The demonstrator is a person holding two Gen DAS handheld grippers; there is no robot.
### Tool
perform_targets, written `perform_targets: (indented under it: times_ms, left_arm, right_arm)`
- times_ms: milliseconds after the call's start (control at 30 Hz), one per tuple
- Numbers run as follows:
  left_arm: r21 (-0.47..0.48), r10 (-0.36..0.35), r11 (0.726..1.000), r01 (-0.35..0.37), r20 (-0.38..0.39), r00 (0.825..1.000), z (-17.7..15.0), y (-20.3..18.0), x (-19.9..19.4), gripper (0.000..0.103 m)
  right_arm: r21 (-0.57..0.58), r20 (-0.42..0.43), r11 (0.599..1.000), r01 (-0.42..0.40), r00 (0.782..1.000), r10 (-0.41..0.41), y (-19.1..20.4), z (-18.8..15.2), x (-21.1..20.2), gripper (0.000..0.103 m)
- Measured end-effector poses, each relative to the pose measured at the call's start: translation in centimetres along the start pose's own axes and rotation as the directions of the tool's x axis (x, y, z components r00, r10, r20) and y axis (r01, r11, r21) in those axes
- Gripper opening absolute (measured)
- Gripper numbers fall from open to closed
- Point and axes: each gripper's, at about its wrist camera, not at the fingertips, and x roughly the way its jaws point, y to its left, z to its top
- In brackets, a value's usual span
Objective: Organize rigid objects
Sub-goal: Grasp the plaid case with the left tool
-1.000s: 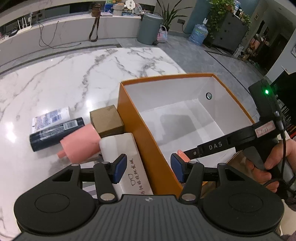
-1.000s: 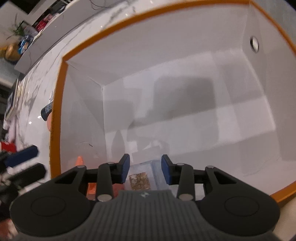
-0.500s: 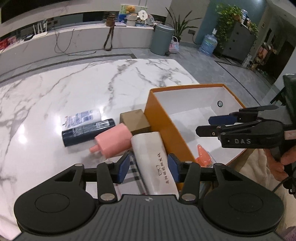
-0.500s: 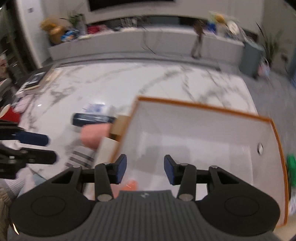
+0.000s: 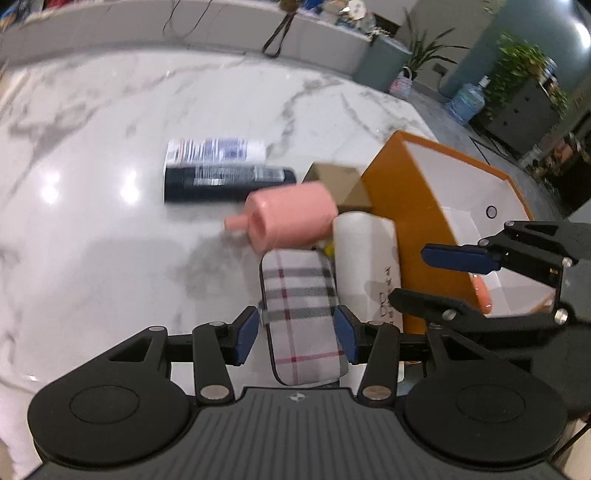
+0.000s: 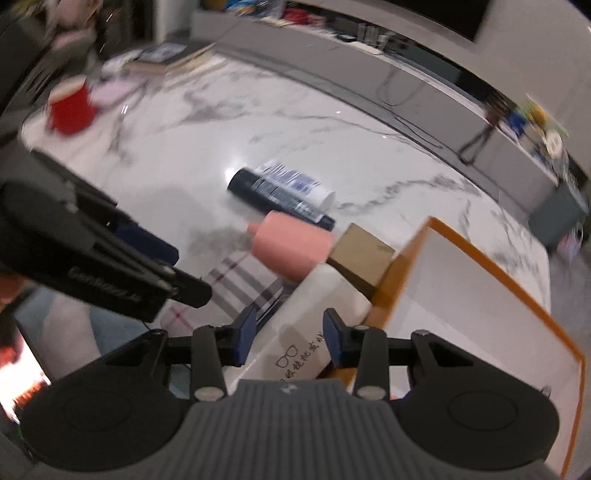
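Observation:
My left gripper (image 5: 297, 334) is open, its pads on either side of a plaid case (image 5: 301, 314) lying on the marble table (image 5: 110, 258). My right gripper (image 6: 288, 336) is open above a white box with a glasses logo (image 6: 314, 325); it also shows in the left wrist view (image 5: 369, 266). A pink bottle (image 5: 291, 218), a brown carton (image 5: 340, 181), a dark bottle (image 5: 225, 182) and a white tube (image 5: 216, 151) lie beside the orange box (image 5: 406, 221). An orange item (image 5: 482, 295) lies inside the box.
A red mug (image 6: 70, 109) and books (image 6: 166, 55) sit at the table's far left in the right wrist view. The right gripper (image 5: 443, 280) reaches in over the orange box in the left wrist view. A low counter (image 5: 184, 22) runs behind the table.
My right gripper has come out of the orange box and swung left over the white box. My left gripper has moved left from the white box to straddle the plaid case.

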Motion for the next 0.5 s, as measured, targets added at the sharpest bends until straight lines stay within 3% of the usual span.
perform_targets:
  times_ms: [233, 500]
  left_arm:
    - [-0.086, -0.036, 0.996, 0.033, -0.033, 0.999, -0.3, 1.3, 1.7, 0.064]
    - [-0.163, -0.096, 0.983, 0.083, -0.071, 0.993, -0.8, 2.2, 3.9, 0.065]
  right_arm:
    - [-0.191, -0.036, 0.981, 0.044, 0.998, -0.052, 2.4, -0.1, 2.9, 0.033]
    - [-0.208, -0.070, 0.978, 0.029, 0.997, -0.044, 2.7, -0.6, 4.7, 0.035]
